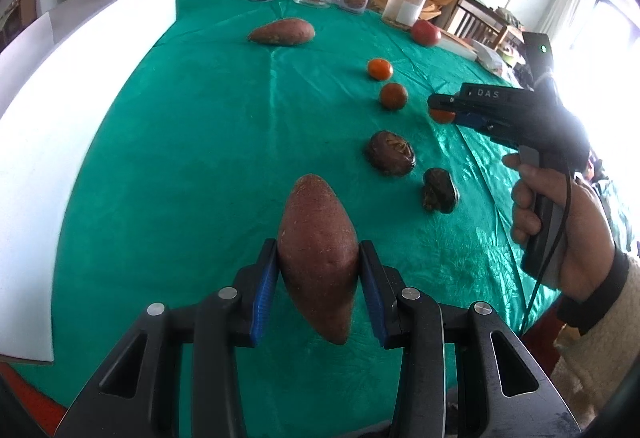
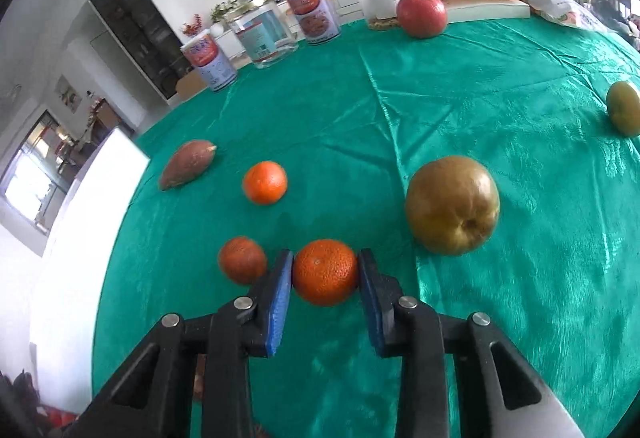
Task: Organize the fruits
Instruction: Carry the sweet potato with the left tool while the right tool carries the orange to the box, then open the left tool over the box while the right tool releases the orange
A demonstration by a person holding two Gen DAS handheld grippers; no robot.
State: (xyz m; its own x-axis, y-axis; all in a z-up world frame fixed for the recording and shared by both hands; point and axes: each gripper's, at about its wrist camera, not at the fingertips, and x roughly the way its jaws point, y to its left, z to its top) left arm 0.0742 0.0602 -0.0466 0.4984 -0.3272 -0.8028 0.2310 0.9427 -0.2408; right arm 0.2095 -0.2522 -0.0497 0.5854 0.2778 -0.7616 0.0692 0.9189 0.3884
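Fruits lie spread over the green tabletop [image 2: 500, 86]: I see my right claw [image 2: 325, 274] clamped on a tangerine [image 2: 325, 272], blue pads pressing both its sides, with a second tangerine [image 2: 242, 260] just beside it and a third tangerine [image 2: 265, 182] farther off. A brown pear [image 2: 452, 204] sits near, on the right. My left claw [image 1: 319, 262] is clamped on a sweet potato [image 1: 318, 254], held above the cloth.

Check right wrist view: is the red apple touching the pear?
No, the red apple sits far back near the jars, well apart from the pear.
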